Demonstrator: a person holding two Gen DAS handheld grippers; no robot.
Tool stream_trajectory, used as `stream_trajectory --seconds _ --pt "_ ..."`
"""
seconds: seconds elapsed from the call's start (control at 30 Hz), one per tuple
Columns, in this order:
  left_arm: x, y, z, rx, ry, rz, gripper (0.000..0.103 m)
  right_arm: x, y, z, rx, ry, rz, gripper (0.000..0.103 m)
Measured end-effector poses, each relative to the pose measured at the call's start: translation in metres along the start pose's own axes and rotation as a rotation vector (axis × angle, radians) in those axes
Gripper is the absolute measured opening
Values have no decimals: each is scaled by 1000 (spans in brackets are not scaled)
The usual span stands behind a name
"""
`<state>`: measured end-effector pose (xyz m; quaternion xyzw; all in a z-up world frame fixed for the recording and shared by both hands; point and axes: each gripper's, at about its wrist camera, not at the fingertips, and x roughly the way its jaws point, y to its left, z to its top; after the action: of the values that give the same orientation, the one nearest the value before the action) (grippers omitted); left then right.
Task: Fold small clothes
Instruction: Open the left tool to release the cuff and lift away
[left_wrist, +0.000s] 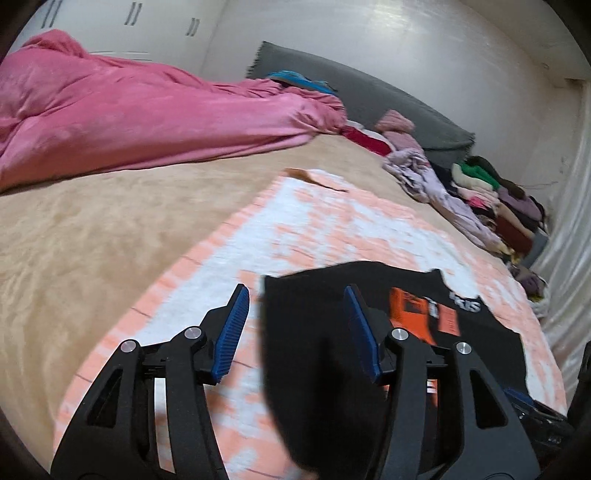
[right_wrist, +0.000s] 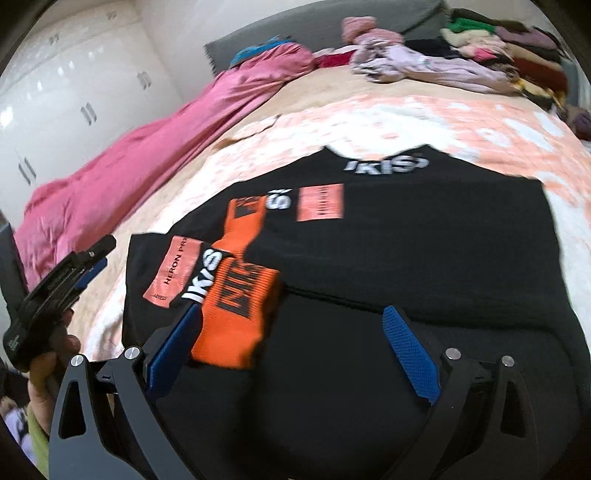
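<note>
Beneath both wide-apart tools, left tool (left_wrist: 295, 328) and right tool (right_wrist: 291, 350), lies the black shirt (right_wrist: 406, 240).

Pink duvet (left_wrist: 122, 110) bunched on beige bedspread (left_wrist: 92, 229); grey headboard (left_wrist: 388, 99) behind; white wardrobe (right_wrist: 55, 92) beyond.

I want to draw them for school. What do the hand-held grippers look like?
Each hand-held gripper is black, with two flat arms that have cut-out holes and round silver bolts. The left hand-held gripper has ribbed blue pads on its fingers. The right hand-held gripper has blue pads too, with a bumpy texture. No cables show.
</note>
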<state>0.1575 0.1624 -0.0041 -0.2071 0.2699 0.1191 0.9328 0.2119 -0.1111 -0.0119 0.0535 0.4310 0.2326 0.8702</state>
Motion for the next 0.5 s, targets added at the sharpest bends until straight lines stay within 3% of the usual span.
stream_trajectory --seconds 0.1,0.2,0.37,0.4,0.5 --pt "1 10 1 -15 -6 8 48 24 11 6 -32 52 22 77" --pt "-2 12 1 -6 -13 6 48 45 14 7 -10 104 33 70" --pt "-2 14 1 -11 -6 -11 48 51 23 8 -32 85 23 50" --pt "-1 15 0 -13 -5 -9 48 51 25 9 -43 82 26 40" --pt "0 18 1 -24 -1 -9 48 54 29 9 -63 81 34 22"
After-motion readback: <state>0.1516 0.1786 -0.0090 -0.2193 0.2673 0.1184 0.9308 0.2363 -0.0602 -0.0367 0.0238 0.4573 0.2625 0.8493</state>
